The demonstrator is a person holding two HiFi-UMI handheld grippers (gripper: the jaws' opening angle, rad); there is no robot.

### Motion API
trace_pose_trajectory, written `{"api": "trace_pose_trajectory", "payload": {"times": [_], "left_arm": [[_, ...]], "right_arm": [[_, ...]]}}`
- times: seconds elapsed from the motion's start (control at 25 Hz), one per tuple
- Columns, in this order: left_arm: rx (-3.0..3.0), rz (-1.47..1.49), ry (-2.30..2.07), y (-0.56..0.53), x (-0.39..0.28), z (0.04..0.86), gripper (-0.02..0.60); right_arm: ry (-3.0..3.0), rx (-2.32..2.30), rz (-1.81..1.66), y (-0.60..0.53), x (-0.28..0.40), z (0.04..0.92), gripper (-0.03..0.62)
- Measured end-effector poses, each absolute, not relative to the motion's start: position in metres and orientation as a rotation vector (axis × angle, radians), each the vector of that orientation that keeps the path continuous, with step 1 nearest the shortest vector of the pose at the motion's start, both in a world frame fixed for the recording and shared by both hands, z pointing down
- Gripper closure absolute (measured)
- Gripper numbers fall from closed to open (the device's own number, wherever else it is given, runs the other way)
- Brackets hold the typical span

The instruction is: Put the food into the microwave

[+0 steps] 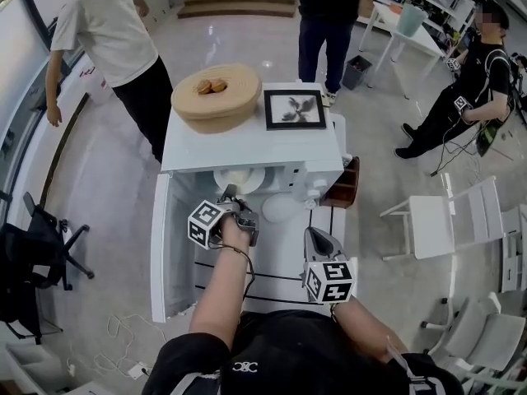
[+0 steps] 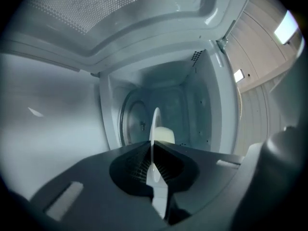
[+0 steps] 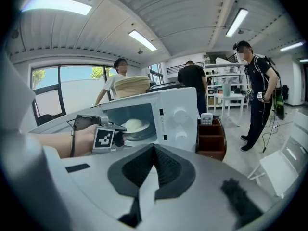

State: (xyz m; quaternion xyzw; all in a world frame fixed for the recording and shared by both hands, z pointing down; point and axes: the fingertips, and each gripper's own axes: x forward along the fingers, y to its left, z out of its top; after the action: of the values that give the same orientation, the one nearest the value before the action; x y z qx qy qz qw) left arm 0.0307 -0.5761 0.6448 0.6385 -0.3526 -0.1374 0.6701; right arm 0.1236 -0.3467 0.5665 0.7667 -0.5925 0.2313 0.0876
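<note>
Pinches the plate (image 2: 155, 124) by its rim with the left gripper (image 1: 231, 197), jaws tight, level to stop the food (image 3: 133, 124) sliding, just inside the open microwave (image 1: 247, 148). Holds the right gripper (image 3: 155, 153) back, jaws closed on nothing, clear of the opening.

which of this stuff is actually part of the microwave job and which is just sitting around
In the job: microwave, plate, pale bun on it, left gripper shut on the plate's rim.
Just lying about: woven tray on top, framed picture, brown holder, white chair.
</note>
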Motion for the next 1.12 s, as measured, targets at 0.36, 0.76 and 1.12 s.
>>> {"api": "trace_pose_trajectory", "payload": {"times": [0.36, 0.76, 1.12], "left_arm": [[1.392, -0.309, -0.799, -0.608, 0.042, 0.661, 0.567], [1.394, -0.265, -0.831, -0.623, 0.045, 0.675, 0.568], [1.456, -0.201, -0.883, -0.634, 0.046, 0.681, 0.568]], "right_arm": [[-1.741, 2.281, 0.673, -0.347, 0.119, 0.571, 0.597], [-1.717, 2.281, 0.667, -0.343, 0.119, 0.570, 0.597], [-1.701, 2.275, 0.679, -0.342, 0.119, 0.573, 0.597]]}}
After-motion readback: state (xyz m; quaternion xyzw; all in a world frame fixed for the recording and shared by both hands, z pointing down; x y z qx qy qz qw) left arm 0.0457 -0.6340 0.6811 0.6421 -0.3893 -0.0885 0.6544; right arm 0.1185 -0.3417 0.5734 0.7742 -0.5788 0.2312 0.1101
